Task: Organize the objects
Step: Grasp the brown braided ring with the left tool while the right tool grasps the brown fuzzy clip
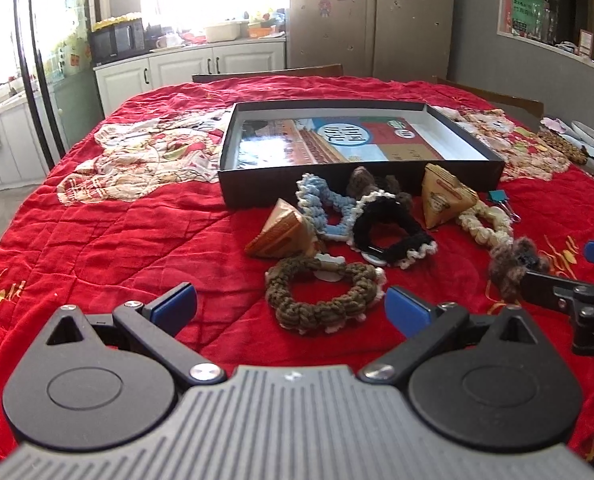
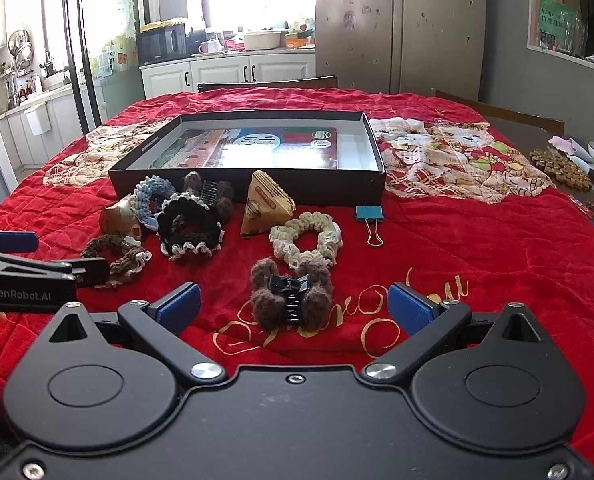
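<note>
Hair clip [image 2: 291, 300], fuzzy brown, lies on the red cloth [image 2: 477, 264] just ahead of my right gripper [image 2: 293, 306], centred between its wide-open, empty jaws; its long axis runs left-right across them. My left gripper [image 1: 291, 306], also wide and empty, faces the brown scrunchie [image 1: 323, 294] instead. The right is nearer the clip. The box [image 2: 257, 188] waits at the far side, past the pile. Probably straight reach, then carry far.

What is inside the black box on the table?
Inside the black box lies one flat colourful printed sheet covering most of the bottom. Whatever is under the sheet cannot be seen.
</note>
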Demonstrator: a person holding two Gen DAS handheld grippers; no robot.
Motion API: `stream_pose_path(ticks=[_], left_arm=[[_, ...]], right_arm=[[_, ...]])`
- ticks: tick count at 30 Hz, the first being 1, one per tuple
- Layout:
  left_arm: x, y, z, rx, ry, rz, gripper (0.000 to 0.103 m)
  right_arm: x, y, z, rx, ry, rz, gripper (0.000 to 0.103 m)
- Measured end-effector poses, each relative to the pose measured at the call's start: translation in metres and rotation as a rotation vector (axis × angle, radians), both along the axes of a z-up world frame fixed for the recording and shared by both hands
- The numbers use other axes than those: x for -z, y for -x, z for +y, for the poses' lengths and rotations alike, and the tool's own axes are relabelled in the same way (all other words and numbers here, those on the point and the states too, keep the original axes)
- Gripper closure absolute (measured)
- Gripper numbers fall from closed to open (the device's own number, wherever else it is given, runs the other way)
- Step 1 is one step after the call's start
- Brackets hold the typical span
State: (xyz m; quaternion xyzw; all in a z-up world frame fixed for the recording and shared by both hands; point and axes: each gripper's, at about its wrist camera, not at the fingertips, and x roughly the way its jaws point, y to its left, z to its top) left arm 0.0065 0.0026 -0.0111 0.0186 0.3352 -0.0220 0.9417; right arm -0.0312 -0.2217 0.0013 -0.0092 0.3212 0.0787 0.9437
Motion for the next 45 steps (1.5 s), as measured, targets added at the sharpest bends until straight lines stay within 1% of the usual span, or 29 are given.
stream_pose_path(ticks=[5,10,12,14,18,20,23,27,30,32,34,37,39,40,41,42,43,44,45], left_arm=[[0.005,-0.009,0.004,0.029,0.034,0.042,0.000],[0.014,-0.016,0.003,0.051,0.009,0.043,0.000],[0.016,-0.019,0.004,0.055,0.010,0.040,0.000],[0.018,-0.022,0.006,0.069,0.020,0.039,0.003],[0.021,-0.025,0.006,0.088,0.021,0.030,0.004],[0.023,-0.026,0.006,0.100,0.029,0.034,0.007],[0.026,-0.029,0.006,0.114,0.043,0.044,0.011],[0.028,-0.031,0.007,0.116,0.059,0.041,0.012],[0.028,-0.031,0.008,0.118,0.068,0.033,0.018],[0.027,-0.031,0.008,0.123,0.073,0.029,0.022],[0.027,-0.030,0.008,0.131,0.079,0.025,0.024],[0.026,-0.031,0.008,0.137,0.087,0.024,0.024],[0.025,-0.031,0.009,0.136,0.096,0.025,0.025],[0.024,-0.031,0.009,0.136,0.098,0.025,0.028],[0.025,-0.031,0.009,0.136,0.101,0.024,0.034],[0.025,-0.032,0.010,0.135,0.107,0.025,0.037],[0.025,-0.032,0.011,0.130,0.110,0.026,0.041],[0.024,-0.032,0.011,0.124,0.112,0.023,0.046],[0.024,-0.031,0.013,0.123,0.117,0.021,0.050]], right_arm=[[0.006,-0.004,-0.001,-0.020,-0.005,0.015,0.009],[0.014,-0.009,-0.002,-0.034,0.001,0.016,0.013],[0.018,-0.012,-0.004,-0.036,-0.001,0.024,0.017],[0.023,-0.015,-0.005,-0.037,-0.009,0.031,0.023],[0.031,-0.019,-0.006,-0.055,-0.024,0.028,0.027],[0.034,-0.020,-0.005,-0.068,-0.027,0.020,0.030],[0.036,-0.022,-0.002,-0.078,-0.010,0.008,0.034],[0.040,-0.023,0.004,-0.083,0.016,-0.006,0.039],[0.041,-0.024,0.004,-0.086,0.016,-0.016,0.044],[0.041,-0.024,0.004,-0.086,0.011,-0.017,0.044],[0.040,-0.025,0.004,-0.090,0.004,-0.016,0.043],[0.040,-0.025,0.002,-0.093,-0.013,-0.011,0.039],[0.040,-0.026,0.002,-0.091,-0.022,-0.009,0.039],[0.040,-0.027,0.002,-0.090,-0.023,-0.009,0.039],[0.040,-0.028,0.002,-0.088,-0.022,-0.009,0.042],[0.041,-0.028,0.002,-0.084,-0.021,-0.011,0.044],[0.041,-0.029,0.002,-0.079,-0.018,-0.015,0.051],[0.041,-0.029,0.002,-0.072,-0.016,-0.018,0.055],[0.041,-0.029,0.002,-0.071,-0.013,-0.020,0.055]])
